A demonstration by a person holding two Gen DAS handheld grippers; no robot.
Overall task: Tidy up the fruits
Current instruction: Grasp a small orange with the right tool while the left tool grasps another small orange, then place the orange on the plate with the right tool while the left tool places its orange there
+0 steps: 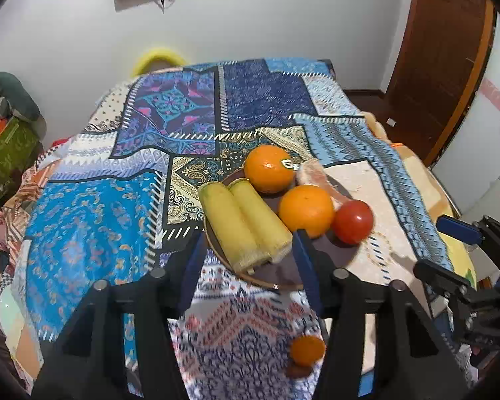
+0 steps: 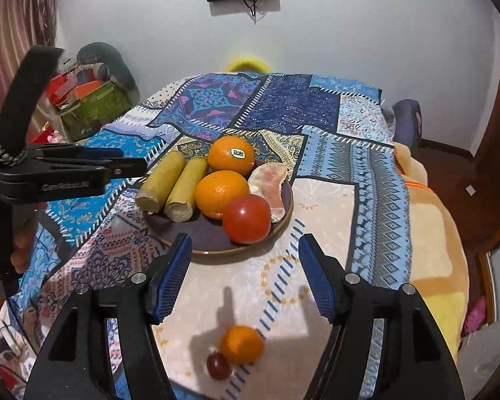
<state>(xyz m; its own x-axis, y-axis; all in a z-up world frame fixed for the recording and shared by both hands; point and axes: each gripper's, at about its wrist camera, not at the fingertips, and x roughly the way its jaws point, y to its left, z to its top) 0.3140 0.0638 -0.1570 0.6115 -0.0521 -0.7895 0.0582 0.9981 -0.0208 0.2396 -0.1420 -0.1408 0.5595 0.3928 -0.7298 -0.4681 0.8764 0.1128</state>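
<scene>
Both grippers hover empty, jaws spread wide: left gripper (image 1: 248, 253), right gripper (image 2: 245, 256). The plate (image 2: 216, 248) on the patchwork bed already gathers two oranges (image 2: 221, 193), two yellow stalks (image 2: 163, 181), one tomato (image 2: 246, 218), one peeled segment (image 2: 271, 188). Near the right gripper, off the plate, wait one small orange (image 2: 241, 345) and, possibly, a grape (image 2: 218, 365).

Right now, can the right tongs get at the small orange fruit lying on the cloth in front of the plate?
Probably yes. The right tongs stand open above the small orange fruit, with nothing between. Only a small dark red fruit touches its near side and might get nudged.
</scene>
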